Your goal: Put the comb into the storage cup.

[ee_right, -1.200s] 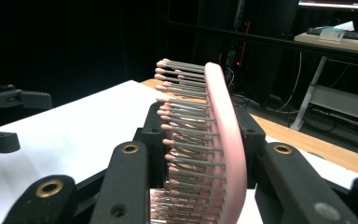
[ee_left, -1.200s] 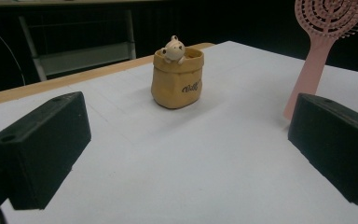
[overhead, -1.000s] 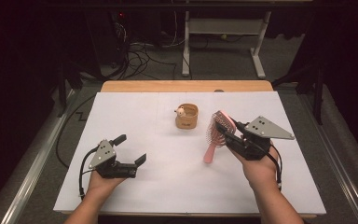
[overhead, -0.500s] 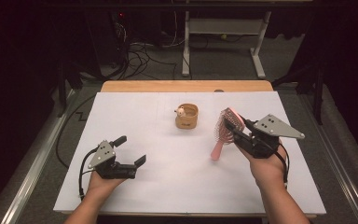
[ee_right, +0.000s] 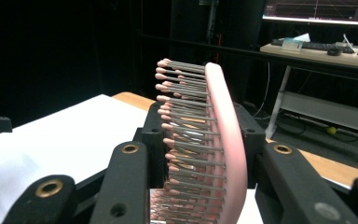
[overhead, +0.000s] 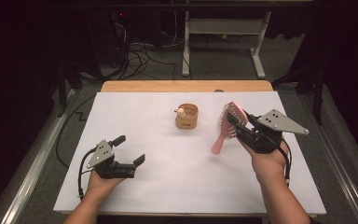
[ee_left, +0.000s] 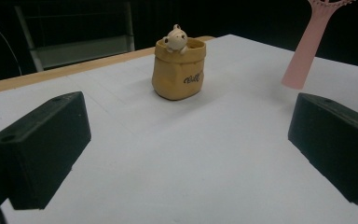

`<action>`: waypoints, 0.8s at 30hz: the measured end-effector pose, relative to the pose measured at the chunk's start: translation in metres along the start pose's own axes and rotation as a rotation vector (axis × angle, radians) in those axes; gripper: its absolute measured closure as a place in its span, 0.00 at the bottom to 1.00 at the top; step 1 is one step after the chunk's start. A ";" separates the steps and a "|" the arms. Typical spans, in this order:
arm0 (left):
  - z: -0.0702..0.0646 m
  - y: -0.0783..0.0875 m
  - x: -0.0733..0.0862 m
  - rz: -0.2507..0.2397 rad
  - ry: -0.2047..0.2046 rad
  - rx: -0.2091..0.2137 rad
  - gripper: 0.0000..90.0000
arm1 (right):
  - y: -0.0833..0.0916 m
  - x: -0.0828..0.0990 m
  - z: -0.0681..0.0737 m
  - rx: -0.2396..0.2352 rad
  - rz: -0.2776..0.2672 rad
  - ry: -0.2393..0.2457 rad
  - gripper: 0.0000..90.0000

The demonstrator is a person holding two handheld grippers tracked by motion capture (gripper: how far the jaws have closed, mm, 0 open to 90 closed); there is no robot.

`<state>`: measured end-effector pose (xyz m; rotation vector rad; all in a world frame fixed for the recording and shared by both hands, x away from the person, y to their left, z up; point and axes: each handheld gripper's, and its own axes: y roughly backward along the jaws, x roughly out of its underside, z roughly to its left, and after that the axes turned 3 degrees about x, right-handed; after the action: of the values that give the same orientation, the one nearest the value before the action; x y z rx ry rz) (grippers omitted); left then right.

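My right gripper (overhead: 237,125) has carried the pink plastic hairbrush (overhead: 227,126) rightward, clamped by its bristled head; the dangling handle could swing and slip. My left gripper (overhead: 129,150) gapes empty.

On the one table (overhead: 168,186) I count one pink hairbrush (overhead: 227,125), one small tan pot (overhead: 187,116) with a bear figure, and two hand-held grippers, left (overhead: 131,150) and right (overhead: 235,122).

My left gripper (overhead: 129,150) was matte black with blocky jaws, a grey three-cornered plate on top and a black cable looping behind. My right gripper (overhead: 237,125) matched it, with brass-ringed screw holes; my forearms were bare.
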<state>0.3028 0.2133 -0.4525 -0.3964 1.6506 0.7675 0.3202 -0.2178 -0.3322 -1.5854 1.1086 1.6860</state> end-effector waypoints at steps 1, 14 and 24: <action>0.000 0.000 0.000 0.001 0.001 0.001 0.00 | -0.001 -0.001 0.000 0.000 -0.003 0.005 0.74; -0.002 -0.002 0.000 0.003 -0.014 0.003 0.00 | -0.017 -0.006 0.003 0.005 -0.031 0.002 0.74; -0.002 -0.002 0.000 0.004 -0.018 0.004 0.00 | -0.029 -0.012 0.009 -0.005 -0.033 0.006 0.74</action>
<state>0.3027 0.2101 -0.4529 -0.3824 1.6366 0.7690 0.3420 -0.1945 -0.3264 -1.6043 1.0762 1.6654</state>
